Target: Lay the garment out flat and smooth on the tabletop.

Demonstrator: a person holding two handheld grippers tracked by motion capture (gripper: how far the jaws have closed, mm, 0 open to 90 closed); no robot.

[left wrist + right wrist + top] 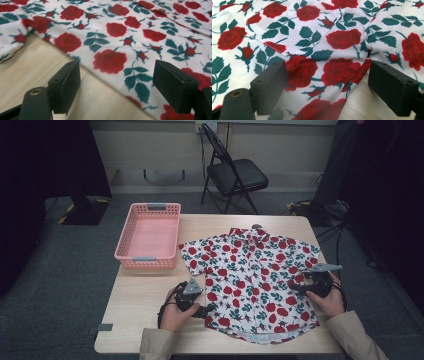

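A: Largest first: pale wooden table point(145, 295), grey floor around it, black folding chair point(235, 175) standing beyond the far edge

B: Spread flat over the right half of that table, a short-sleeved shirt point(255, 280), white with red roses and green leaves; collar toward the chair, hem near the front edge, one sleeve reaching out toward the basket

A: Next down in size: pink plastic basket point(148, 236) at the far left corner, just beside that sleeve but not touching it as far as can be told

B: Then the tongs. Left gripper point(205, 311) low at the shirt's left side seam, held in the left hand point(175, 315), grey three-cornered plate on top

A: Released, clearly. From the left gripper view, both black jaws standing wide apart, bare wood under the left one, printed cloth under the right one, shirt edge point(110, 60) running slantwise between them, nothing pinched

B: Right gripper point(296, 287) at the shirt's right side, about level with the sleeve seam, gripped by the right hand point(330, 297)

A: Also released. In the right gripper view, jaws spread wide, a rumpled fold of rose-printed fabric point(342, 72) lying in the gap, pads pressing on none of it, a strip of table at lower right

B: Smallest: a button on the placket point(162, 10), blurred at the far top
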